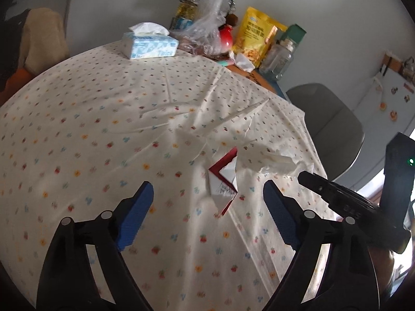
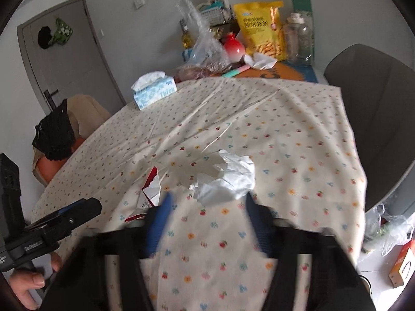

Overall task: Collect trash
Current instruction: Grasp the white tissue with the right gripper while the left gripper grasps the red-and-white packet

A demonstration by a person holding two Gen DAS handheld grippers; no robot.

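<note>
A torn red-and-white paper wrapper (image 1: pixel 224 181) lies on the flowered tablecloth (image 1: pixel 103 129). My left gripper (image 1: pixel 207 189) is open, its blue pads either side of the wrapper's near end without touching it. A crumpled white tissue (image 2: pixel 228 178) lies just right of the wrapper (image 2: pixel 151 186). My right gripper (image 2: pixel 207 199) is blurred, its fingers standing apart at the tissue's near edge, with no clear press on it. In the left wrist view the right gripper's black tip (image 1: pixel 311 178) reaches the tissue (image 1: pixel 277 163). The left gripper (image 2: pixel 88 204) shows at the left edge, held by a hand (image 2: pixel 26 285).
A blue tissue box (image 2: pixel 153 88) stands at the table's far left. Against the back wall are a yellow snack bag (image 2: pixel 262 28), a glass jar (image 2: pixel 298 41), a red vase (image 2: pixel 233 48) and a clear plastic bag (image 2: pixel 205 49). A grey chair (image 2: pixel 376 103) stands right; bags (image 2: pixel 384 228) lie on the floor.
</note>
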